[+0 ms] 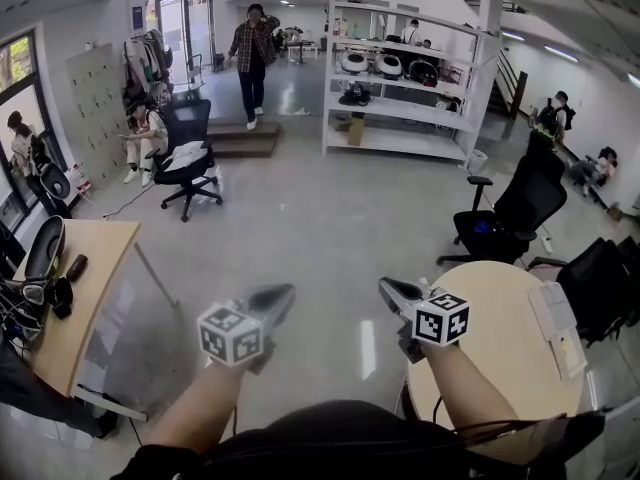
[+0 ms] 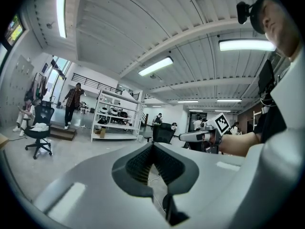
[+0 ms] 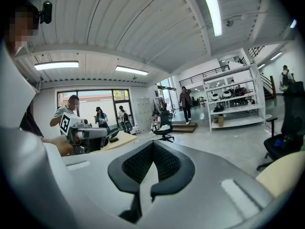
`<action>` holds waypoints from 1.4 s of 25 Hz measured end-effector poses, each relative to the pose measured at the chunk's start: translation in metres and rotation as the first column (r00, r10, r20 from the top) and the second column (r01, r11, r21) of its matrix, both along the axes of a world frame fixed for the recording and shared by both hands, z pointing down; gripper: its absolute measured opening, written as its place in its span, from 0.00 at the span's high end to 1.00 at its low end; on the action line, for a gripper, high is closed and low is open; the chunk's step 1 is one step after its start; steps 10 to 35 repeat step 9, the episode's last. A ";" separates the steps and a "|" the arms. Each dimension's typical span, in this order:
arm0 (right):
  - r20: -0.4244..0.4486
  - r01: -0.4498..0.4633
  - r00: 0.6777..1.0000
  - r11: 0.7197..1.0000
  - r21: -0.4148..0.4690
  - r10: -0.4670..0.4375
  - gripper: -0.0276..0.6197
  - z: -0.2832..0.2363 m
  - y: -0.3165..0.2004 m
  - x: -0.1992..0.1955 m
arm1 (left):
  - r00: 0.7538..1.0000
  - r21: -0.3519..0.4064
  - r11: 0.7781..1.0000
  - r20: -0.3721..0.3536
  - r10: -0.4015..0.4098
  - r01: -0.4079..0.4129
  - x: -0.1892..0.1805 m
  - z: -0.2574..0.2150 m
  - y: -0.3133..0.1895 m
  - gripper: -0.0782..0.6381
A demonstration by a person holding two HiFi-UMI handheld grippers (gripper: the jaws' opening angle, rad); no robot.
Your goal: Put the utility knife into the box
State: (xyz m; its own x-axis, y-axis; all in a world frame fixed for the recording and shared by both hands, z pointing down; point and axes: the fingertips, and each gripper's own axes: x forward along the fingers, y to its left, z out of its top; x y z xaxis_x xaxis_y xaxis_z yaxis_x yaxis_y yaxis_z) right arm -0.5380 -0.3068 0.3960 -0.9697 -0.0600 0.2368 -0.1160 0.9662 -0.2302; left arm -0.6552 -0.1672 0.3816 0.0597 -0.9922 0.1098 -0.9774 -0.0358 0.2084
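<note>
No utility knife and no box show in any view. In the head view both grippers are held out over the grey floor, pointing ahead. My left gripper (image 1: 286, 290) is at lower centre-left, my right gripper (image 1: 384, 285) at lower centre-right, each with its marker cube behind it. In the left gripper view the left gripper (image 2: 152, 143) has its dark pads meeting at the tips with nothing between them. The right gripper (image 3: 153, 143) looks the same in its own view: shut and empty. Each gripper view also shows the other gripper level beside it: right gripper (image 2: 185, 137), left gripper (image 3: 106, 132).
A round light table (image 1: 505, 363) stands at lower right with white slips on it. A wooden desk (image 1: 95, 268) with dark gear is at left. Office chairs (image 1: 188, 153) (image 1: 520, 213), a white shelf unit (image 1: 400, 78) and several people are farther off.
</note>
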 end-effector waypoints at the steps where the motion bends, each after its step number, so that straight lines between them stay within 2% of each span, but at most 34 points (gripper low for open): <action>1: 0.000 -0.003 1.000 1.000 0.001 0.003 0.94 0.000 -0.001 0.001 | 1.000 0.000 1.000 0.001 0.003 -0.003 0.001 0.000 -0.001 0.89; 35: 0.000 -0.014 1.000 1.000 0.007 0.014 0.94 0.000 -0.001 0.009 | 1.000 -0.001 1.000 0.001 0.024 -0.024 0.008 0.001 -0.002 0.89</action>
